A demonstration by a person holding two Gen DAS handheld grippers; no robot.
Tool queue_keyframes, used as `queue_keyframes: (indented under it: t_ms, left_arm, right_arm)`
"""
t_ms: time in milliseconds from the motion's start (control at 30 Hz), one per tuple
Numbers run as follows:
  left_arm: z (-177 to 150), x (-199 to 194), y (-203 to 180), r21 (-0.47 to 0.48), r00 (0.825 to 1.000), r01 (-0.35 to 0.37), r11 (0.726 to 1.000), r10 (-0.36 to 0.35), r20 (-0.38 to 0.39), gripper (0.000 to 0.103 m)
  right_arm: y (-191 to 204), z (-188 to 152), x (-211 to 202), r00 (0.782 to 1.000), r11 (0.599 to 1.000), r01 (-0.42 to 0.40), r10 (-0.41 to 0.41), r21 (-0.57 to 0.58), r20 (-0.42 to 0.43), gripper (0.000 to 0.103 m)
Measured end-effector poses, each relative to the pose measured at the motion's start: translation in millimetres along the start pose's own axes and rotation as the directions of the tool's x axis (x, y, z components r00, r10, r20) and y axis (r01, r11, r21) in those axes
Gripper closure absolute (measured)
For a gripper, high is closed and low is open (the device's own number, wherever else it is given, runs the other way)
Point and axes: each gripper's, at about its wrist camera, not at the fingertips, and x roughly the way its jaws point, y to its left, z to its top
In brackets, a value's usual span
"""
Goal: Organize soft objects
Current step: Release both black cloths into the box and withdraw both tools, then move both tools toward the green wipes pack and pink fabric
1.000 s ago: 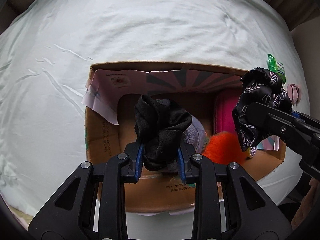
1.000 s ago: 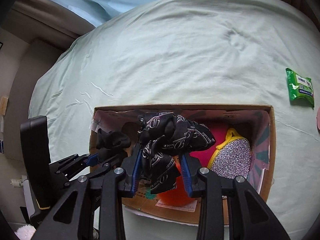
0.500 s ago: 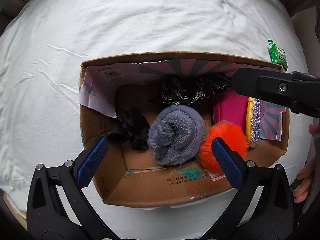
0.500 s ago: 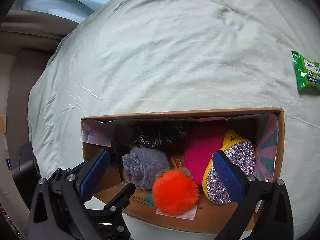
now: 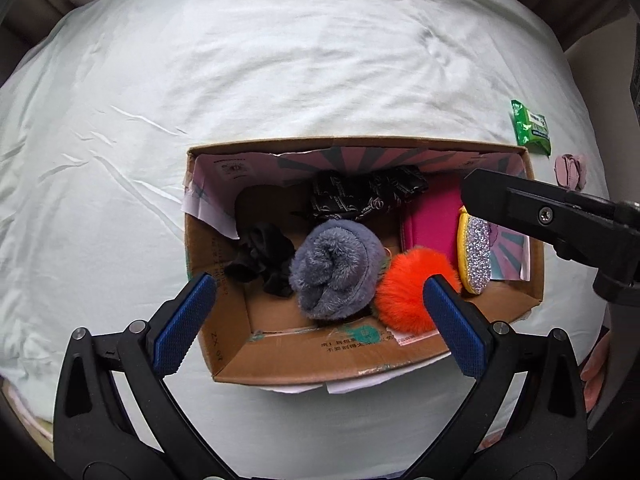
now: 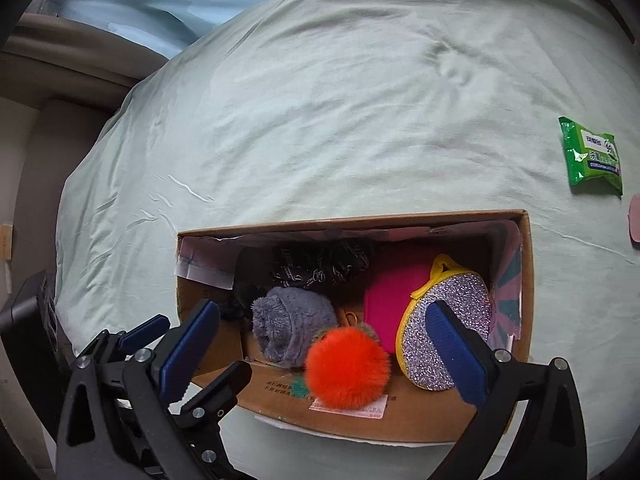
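An open cardboard box sits on the pale green bedsheet. Inside lie a plain black scrunchie, a black patterned scrunchie, a grey fuzzy roll, an orange pompom, a pink pouch and a glittery yellow-edged purse. My left gripper hangs open above the box's near side, nothing between its fingers. My right gripper is open too, over the box, empty.
A green wipes packet lies on the sheet right of the box, with a small pink item just below it. The sheet stretches bare beyond the box. A person's fingers show at the right edge.
Both grippers opened. The plain black scrunchie dropped from the left one into the box's left side, the patterned scrunchie from the right one to the back. The left gripper rose.
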Motion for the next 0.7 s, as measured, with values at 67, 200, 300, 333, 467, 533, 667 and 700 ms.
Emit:
queue_keyframes:
  t_ms: [67,200,300,333,467,533,667,700]
  left_arm:
    - [-3,-15,-1,0.000,1.000,0.001,1.000,-0.001,0.025,0.000]
    - [-11,-50,-2,-0.011,0.996,0.008,1.000,-0.007,0.086,0.000]
    - [-18,-81,-4,-0.024,0.990,0.014,1.000,-0.010,0.140,0.000]
    - [-21,-91,-4,-0.028,0.987,0.013,1.000,-0.008,0.158,0.000]
    - [-33,-134,-2,-0.047,0.970,0.024,0.999,-0.012,0.243,0.000]
    - [-40,-154,1,-0.056,0.959,0.025,0.998,-0.008,0.284,0.000]
    - [-55,-197,4,-0.051,0.928,0.007,0.999,0.012,0.372,0.000]
    - [-58,-208,4,-0.049,0.917,-0.001,0.999,0.021,0.398,0.000]
  right_arm:
    - [4,-4,-13,0.999,1.000,0.019,-0.018,-0.015,0.028,0.000]
    - [16,-16,-49,0.994,0.996,0.066,-0.059,-0.067,0.096,0.001]
    - [24,-27,-79,0.985,0.993,0.080,-0.066,-0.086,0.159,0.001]
    - [27,-31,-91,0.980,0.992,0.090,-0.071,-0.094,0.186,0.000]
    - [39,-49,-131,0.955,0.983,0.133,-0.094,-0.124,0.280,0.000]
    - [44,-60,-151,0.938,0.977,0.161,-0.108,-0.138,0.330,0.000]
    - [52,-83,-183,0.904,0.967,0.206,-0.130,-0.148,0.408,0.000]
    - [53,-88,-189,0.897,0.965,0.215,-0.136,-0.148,0.421,0.000]
